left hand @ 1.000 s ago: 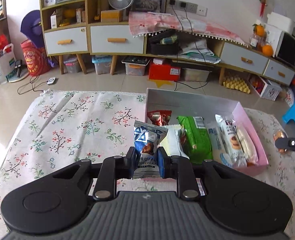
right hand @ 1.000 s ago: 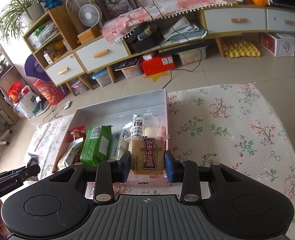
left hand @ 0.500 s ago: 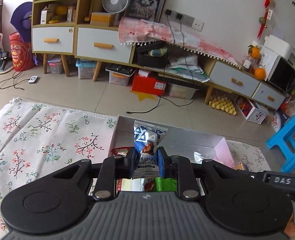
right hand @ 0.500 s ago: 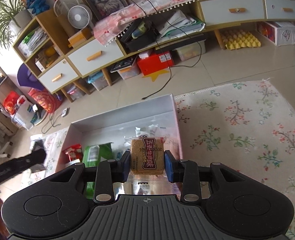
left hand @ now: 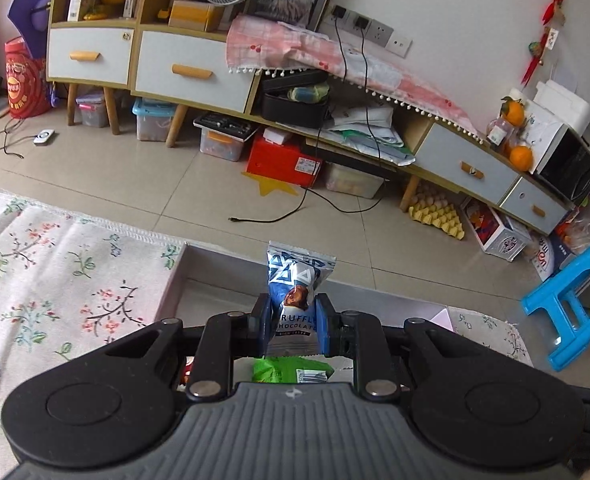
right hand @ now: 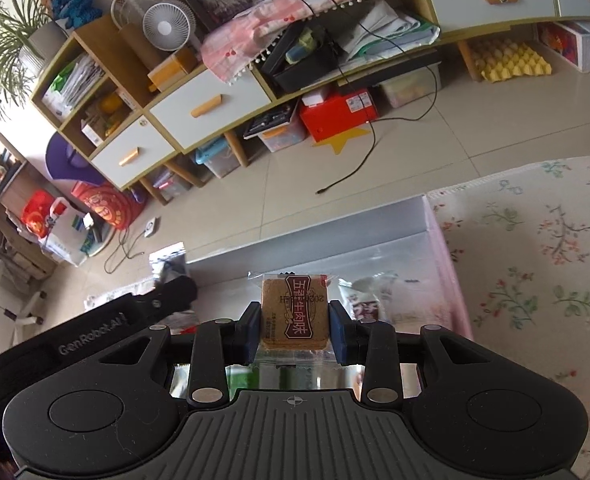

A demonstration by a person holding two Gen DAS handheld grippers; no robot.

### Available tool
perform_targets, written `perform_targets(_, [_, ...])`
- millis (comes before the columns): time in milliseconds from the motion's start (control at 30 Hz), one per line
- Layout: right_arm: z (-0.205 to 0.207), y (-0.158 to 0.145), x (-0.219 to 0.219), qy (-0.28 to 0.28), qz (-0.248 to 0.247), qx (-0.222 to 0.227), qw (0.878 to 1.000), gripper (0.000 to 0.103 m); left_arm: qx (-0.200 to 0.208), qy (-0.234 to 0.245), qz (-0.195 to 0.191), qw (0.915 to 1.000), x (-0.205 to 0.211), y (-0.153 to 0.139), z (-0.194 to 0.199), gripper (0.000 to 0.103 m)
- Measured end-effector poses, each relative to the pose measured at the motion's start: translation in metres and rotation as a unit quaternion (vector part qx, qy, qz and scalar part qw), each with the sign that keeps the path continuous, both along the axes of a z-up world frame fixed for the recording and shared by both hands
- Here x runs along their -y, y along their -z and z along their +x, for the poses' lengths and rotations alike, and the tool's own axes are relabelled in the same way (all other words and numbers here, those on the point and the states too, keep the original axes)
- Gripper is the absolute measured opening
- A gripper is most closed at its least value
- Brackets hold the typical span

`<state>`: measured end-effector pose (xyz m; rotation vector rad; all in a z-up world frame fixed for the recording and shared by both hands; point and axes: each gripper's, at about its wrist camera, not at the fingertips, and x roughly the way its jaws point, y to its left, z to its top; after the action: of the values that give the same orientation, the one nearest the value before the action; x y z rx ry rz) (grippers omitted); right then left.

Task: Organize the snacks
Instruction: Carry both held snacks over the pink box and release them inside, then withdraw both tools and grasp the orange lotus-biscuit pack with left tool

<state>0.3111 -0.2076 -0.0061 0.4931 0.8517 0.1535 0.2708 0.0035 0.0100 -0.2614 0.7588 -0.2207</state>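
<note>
You've got both snacks pinched nicely right now; your left hand-held gripper (left hand: 293, 322) is clamped on the truffle chocolate packet (left hand: 297, 294), and your right hand-held gripper (right hand: 295, 330) is clamped on the brown beef-flavour snack square (right hand: 294, 312) in its clear wrapper; both sit upright between the pads with the tops poking out past the fingers. Both are hanging over the open storage box (right hand: 375, 232) on the floral-cloth worktop (right hand: 535, 260), so I'd say you're at the drop-off step; my advice is to lower each one into a free gap before you let go, not release from up high, since these light foil packs flop and skid; there's a green packet (left hand: 291, 372) just under your left jaws, so I'd aim the chocolate beside it, not on top; on the right side a clear-wrapped white pack (right hand: 369, 300) lies against the box wall, so slot the square next to that; the two grippers are close to each other in the right wrist view, so I'd place one at a time to avoid bumping. As for looks; the chocolate packet is blue and white with a geometric pattern, a crimped top edge and a picture of a truffle, a bit puffy; the square is flat, tan, with a dark red label in Chinese characters, and the wrapper's sealed edges stick out above and below the pads; can't tell how full the box is from here.
</note>
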Motion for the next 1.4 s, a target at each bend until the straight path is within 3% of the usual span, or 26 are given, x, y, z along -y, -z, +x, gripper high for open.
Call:
perform_targets(333, [0.027,0.026,-0.013,0.005,-0.009,-0.002,1.0,0.034,0.005,-0.013,0.014,0.9998,0.0,0.013,0.01,0.02])
perform_targets(433, [0.029,0.03,-0.01,0.022,-0.004,-0.002,1.0,0.037,-0.014,-0.015,0.0,0.9998,-0.001,0.019,0.013,0.021])
perform_targets(533, [0.03,0.035,-0.005,0.028,0.013,-0.013,0.999,0.038,-0.02,-0.02,-0.009,0.9996,-0.005,0.018,0.013,0.034])
perform_targets(600, [0.028,0.033,0.0,0.035,0.02,-0.012,0.999,0.039,-0.018,-0.023,-0.018,0.9994,-0.007,0.013,0.01,0.039])
perform_targets(767, [0.023,0.019,0.006,0.046,0.02,-0.004,0.999,0.039,-0.018,-0.024,-0.021,0.9993,-0.007,-0.003,0.005,0.039])
perform_targets(900, [0.012,0.003,0.012,0.058,0.038,0.001,0.998,0.039,-0.02,-0.031,-0.045,0.9983,-0.012,-0.015,-0.006,0.042])
perform_targets(967, [0.005,-0.009,0.014,0.062,0.042,0.003,0.997,0.04,-0.026,-0.026,-0.027,0.999,-0.008,-0.02,-0.014,0.043])
perform_targets(1133, [-0.02,-0.034,0.012,0.048,0.021,0.007,0.999,0.04,-0.019,-0.025,0.061,0.9976,-0.003,-0.022,-0.037,0.052])
perform_targets(1267, [-0.047,-0.044,0.009,0.041,-0.02,0.008,0.999,0.046,-0.034,-0.014,0.065,0.9972,-0.004,-0.022,-0.055,0.052])
perform_targets(1400, [-0.07,-0.043,0.015,0.045,0.0,-0.003,0.999,0.047,-0.029,0.0,0.068,0.9973,-0.001,-0.03,-0.079,0.055])
